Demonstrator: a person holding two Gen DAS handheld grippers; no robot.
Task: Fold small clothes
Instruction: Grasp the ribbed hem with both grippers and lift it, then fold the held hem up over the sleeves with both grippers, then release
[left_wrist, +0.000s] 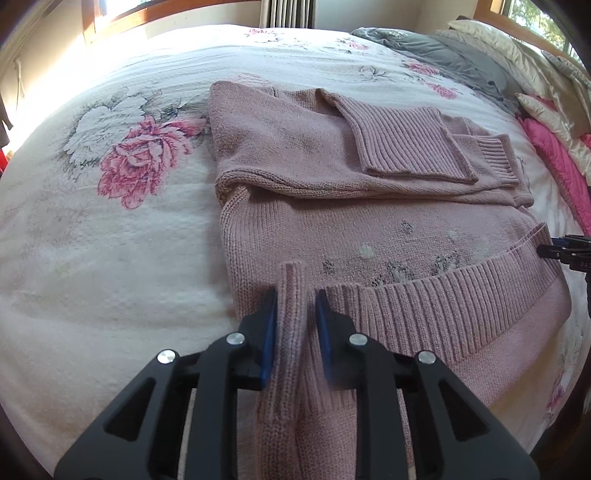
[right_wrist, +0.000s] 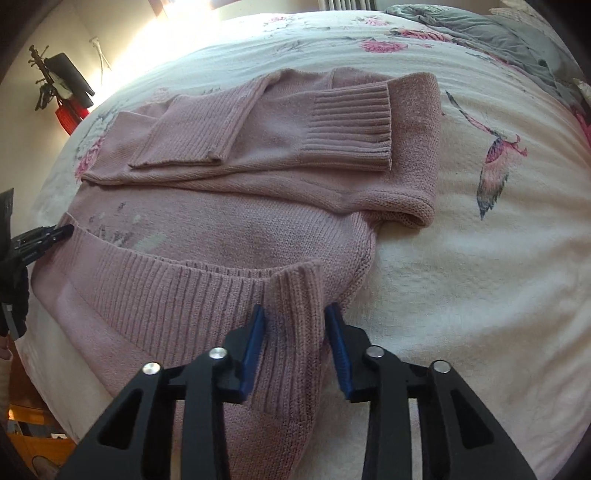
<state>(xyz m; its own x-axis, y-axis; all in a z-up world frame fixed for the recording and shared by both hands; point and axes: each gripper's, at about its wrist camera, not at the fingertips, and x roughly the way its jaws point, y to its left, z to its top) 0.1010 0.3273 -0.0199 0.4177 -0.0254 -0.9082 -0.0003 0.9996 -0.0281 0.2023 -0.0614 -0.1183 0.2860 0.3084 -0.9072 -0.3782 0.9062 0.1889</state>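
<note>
On the bed's white floral quilt (left_wrist: 110, 240) lay a pink knitted sweater (left_wrist: 332, 221), sleeves folded across. The left gripper (left_wrist: 295, 321) and right gripper (right_wrist: 295, 332) each seemingly pinched its ribbed hem's corners.

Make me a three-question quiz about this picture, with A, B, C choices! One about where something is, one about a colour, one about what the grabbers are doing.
1. Where does the sweater lie?
A. on a bed
B. on a chair
C. in a basket

2. What colour is the sweater?
A. green
B. pink
C. yellow

3. What is the left gripper doing?
A. hanging free
B. pinching the hem
C. holding a pillow

Answers: 1 A, the floral bedspread lies under it. 2 B, its knit is dusty pink. 3 B, ribbed hem bunches between its blue pads; the right gripper pinches hem too.
</note>
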